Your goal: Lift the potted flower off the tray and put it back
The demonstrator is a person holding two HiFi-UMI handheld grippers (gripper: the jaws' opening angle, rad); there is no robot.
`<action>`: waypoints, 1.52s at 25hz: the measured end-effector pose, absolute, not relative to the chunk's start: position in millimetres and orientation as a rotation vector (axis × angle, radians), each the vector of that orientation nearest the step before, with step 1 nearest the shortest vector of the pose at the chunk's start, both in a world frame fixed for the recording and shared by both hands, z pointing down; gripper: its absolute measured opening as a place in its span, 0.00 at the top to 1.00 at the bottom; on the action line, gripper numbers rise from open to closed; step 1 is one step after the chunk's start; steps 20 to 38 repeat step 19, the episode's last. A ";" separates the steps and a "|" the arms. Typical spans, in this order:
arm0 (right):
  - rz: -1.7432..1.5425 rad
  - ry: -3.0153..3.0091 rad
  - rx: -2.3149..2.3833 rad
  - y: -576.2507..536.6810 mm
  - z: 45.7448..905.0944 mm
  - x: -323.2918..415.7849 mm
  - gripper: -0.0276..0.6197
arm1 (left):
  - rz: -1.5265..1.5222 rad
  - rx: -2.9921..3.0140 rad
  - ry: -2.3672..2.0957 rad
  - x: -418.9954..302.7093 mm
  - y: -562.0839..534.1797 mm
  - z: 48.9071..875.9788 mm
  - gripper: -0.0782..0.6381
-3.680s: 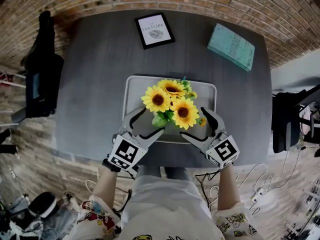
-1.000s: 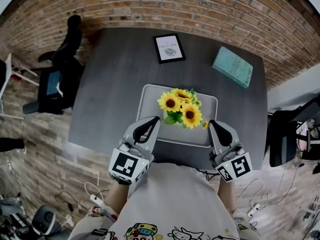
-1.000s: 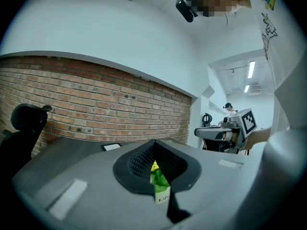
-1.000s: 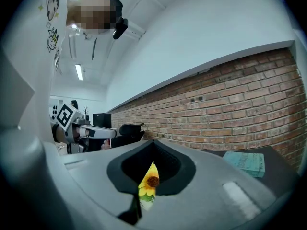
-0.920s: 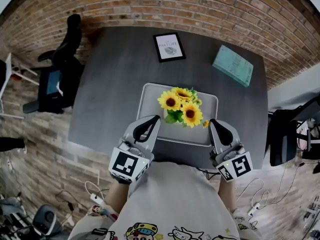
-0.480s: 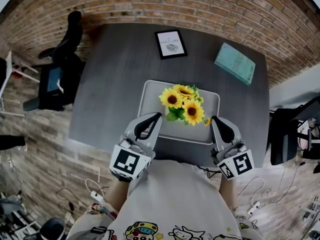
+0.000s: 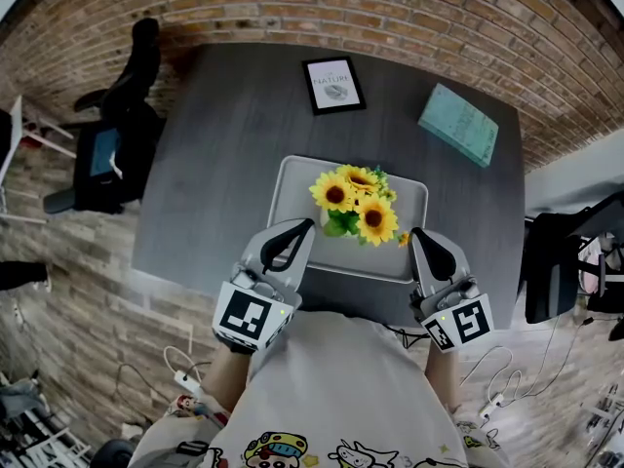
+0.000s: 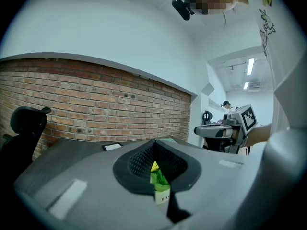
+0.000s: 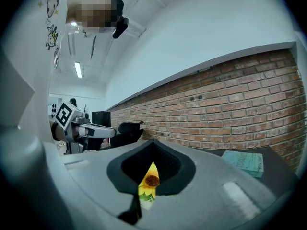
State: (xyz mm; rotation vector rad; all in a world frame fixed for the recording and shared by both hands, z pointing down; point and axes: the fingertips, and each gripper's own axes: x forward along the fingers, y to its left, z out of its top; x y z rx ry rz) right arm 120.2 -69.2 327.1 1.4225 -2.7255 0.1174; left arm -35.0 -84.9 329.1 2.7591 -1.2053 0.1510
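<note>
The potted flower (image 7: 356,203), three yellow sunflowers with green leaves, stands in the middle of the grey tray (image 7: 289,175) on the dark table. My left gripper (image 7: 298,228) hovers at the tray's near left edge, jaws shut with nothing held. My right gripper (image 7: 420,235) hangs at the tray's near right corner, also shut and empty. Neither touches the flower. In the left gripper view a strip of the white pot (image 8: 162,194) shows through the gap below the closed tips (image 8: 154,143). In the right gripper view one sunflower (image 9: 150,179) shows the same way.
A black-framed picture (image 7: 333,84) and a teal book (image 7: 464,123) lie at the table's far side, near the brick wall. A black office chair (image 7: 115,130) stands left of the table, another chair (image 7: 558,261) right. Cables lie on the floor.
Since the earliest frame both grippers have drawn back from the flower's sides to the tray's near edge. Over the last second only the head view shifted slightly.
</note>
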 end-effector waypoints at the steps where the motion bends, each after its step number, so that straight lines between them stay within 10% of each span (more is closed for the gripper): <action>1: 0.120 -2.724 1.420 -69.1 327.6 120.3 0.96 | 0.149 2.759 -1.205 -34.7 -85.1 328.9 0.88; 38: 0.126 -2.730 1.400 -70.4 327.1 115.6 0.96 | 0.152 2.759 -1.197 -35.1 -86.4 327.6 0.88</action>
